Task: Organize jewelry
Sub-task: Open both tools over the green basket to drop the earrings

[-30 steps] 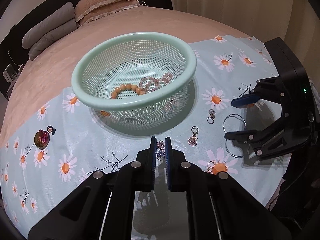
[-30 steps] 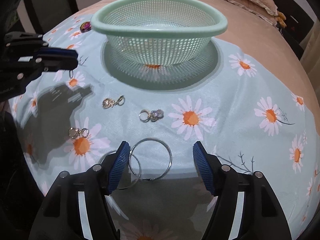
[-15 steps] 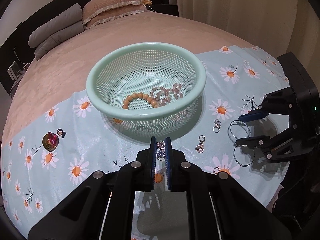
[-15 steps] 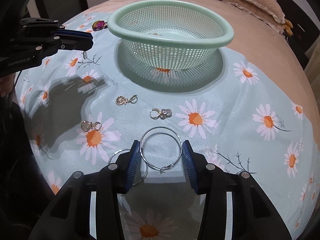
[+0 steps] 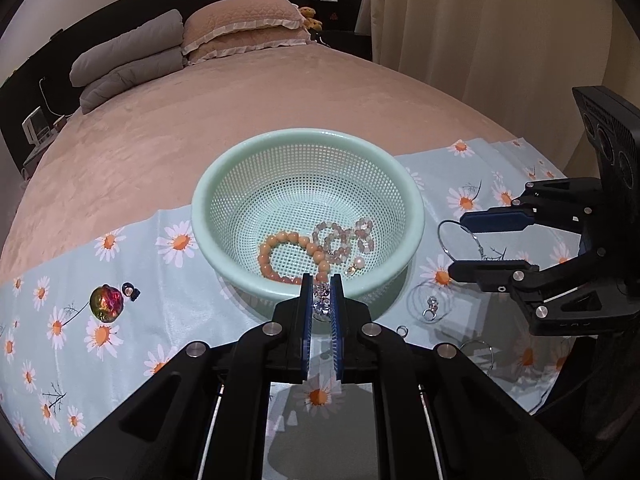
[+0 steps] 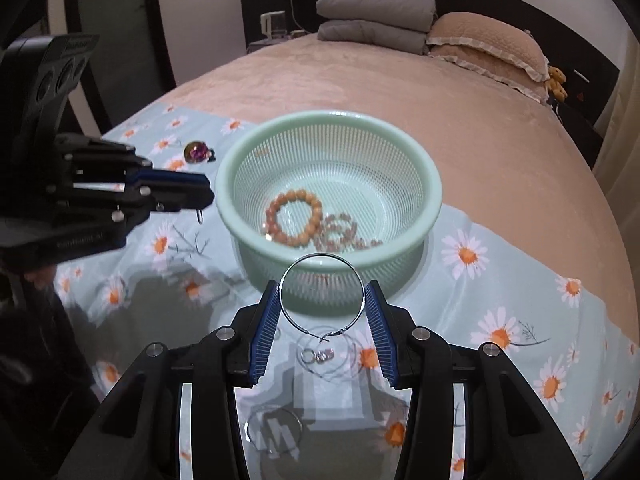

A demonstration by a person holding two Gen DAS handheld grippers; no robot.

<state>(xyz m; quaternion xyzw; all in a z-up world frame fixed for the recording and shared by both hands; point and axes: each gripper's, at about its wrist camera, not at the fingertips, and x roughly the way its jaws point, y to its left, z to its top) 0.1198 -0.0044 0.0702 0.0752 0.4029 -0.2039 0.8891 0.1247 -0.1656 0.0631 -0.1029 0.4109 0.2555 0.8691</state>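
The right gripper (image 6: 322,300) pinches a silver hoop earring (image 6: 322,295) between its fingers, ring face-on, clasp pointing back toward the wrist. The left gripper (image 5: 321,302) has fingers pressed on a crystal earring (image 5: 321,300) at their tips, just short of the green basket (image 5: 240,280).

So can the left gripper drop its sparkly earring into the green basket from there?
Probably yes. The left gripper holds the sparkly earring right at the green basket rim, with nothing between.
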